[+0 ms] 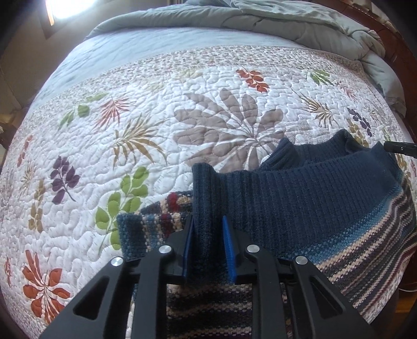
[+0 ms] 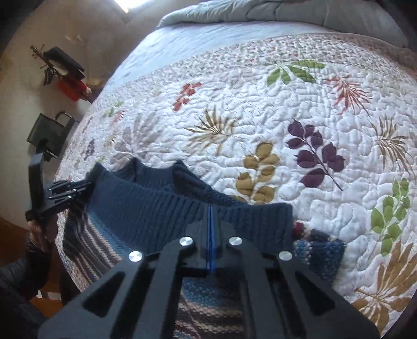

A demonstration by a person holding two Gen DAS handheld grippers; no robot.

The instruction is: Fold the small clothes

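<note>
Left wrist view: left gripper [image 1: 207, 250] clamps the soft, limp knit sweater's [image 1: 299, 198] ribbed hem at the bed's [image 1: 156, 78] near edge; right gripper [image 2: 211, 242] pinches that hem too, the best hold.

1 knitted sweater [image 1: 299, 198] lies at the near edge of the bed, with 1 navy ribbed collar and 1 striped sleeve [image 1: 146, 224]. 1 leaf-print quilt [image 1: 156, 125] covers the bed and 1 grey comforter [image 1: 286, 18] is bunched at its far edge. 2 grippers show: the left gripper [image 1: 207, 250] and the right gripper [image 2: 210, 243].
</note>
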